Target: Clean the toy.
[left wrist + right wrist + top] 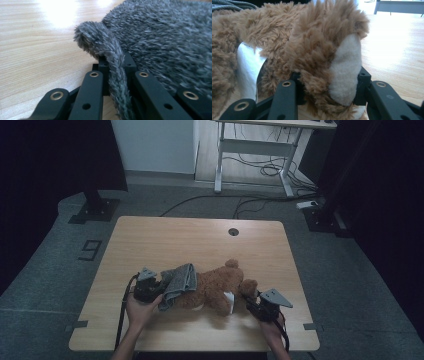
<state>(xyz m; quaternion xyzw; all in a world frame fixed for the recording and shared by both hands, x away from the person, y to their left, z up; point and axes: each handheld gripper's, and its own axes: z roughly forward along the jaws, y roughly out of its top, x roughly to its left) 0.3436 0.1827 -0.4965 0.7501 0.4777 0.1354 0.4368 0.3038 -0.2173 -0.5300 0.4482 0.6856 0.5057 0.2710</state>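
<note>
A brown teddy bear (212,290) is seen lying on its side on the wooden tabletop (165,242), between the two hand-held grippers, with a grey fleece cloth (178,281) draped over the end nearer the left hand-held gripper (150,287). In the left gripper view, a folded edge of the grey fleece cloth (110,60) is pinched between the jaws, which are closed on it, the rest of the fabric spreading ahead and to one side. The right hand-held gripper (252,300) is clamped on a paw (342,72) of the bear, the cream pad pressed between its jaws, with a white tag (249,67) just beside it. The step in hand is judged to be the covering or wrapping of the bear. For the next move, the cloth edge would probably need to be drawn further across the body while the paw is kept steady, so that the toy is not dragged along the tabletop.
</note>
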